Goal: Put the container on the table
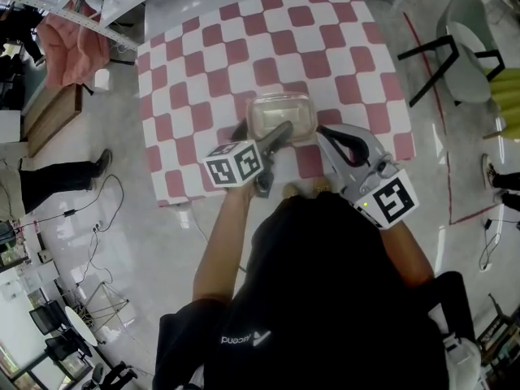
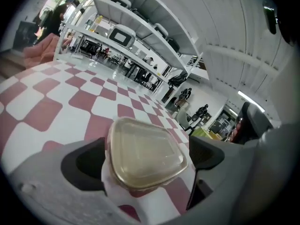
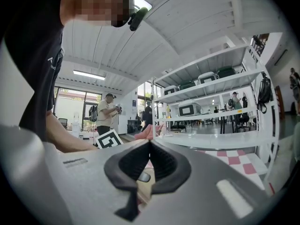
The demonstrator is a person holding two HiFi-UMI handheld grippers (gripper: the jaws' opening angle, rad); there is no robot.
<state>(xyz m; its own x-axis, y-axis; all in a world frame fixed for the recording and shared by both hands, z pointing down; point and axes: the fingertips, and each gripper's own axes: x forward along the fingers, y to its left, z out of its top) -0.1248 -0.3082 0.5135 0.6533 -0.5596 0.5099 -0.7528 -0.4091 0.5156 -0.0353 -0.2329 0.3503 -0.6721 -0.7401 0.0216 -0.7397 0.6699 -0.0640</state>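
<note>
A clear plastic container (image 1: 280, 114) with a lid rests on the red-and-white checked table (image 1: 203, 55), near its front edge. My left gripper (image 1: 260, 131) reaches to it from the near side. In the left gripper view the container (image 2: 145, 156) lies between the wide-open jaws, and the dark pads (image 2: 84, 163) stand at its sides without pressing on it. My right gripper (image 1: 329, 136) hovers just right of the container, pointing level. In the right gripper view its jaws (image 3: 150, 146) are shut with nothing between them.
A grey chair (image 1: 459, 47) stands right of the table beside a red tape line on the floor. Pink cloth (image 1: 73, 47) hangs by a shelf at far left. A person's leg (image 1: 57, 177) is on the floor at left. White shelves (image 2: 131, 32) with cases rise beyond the table.
</note>
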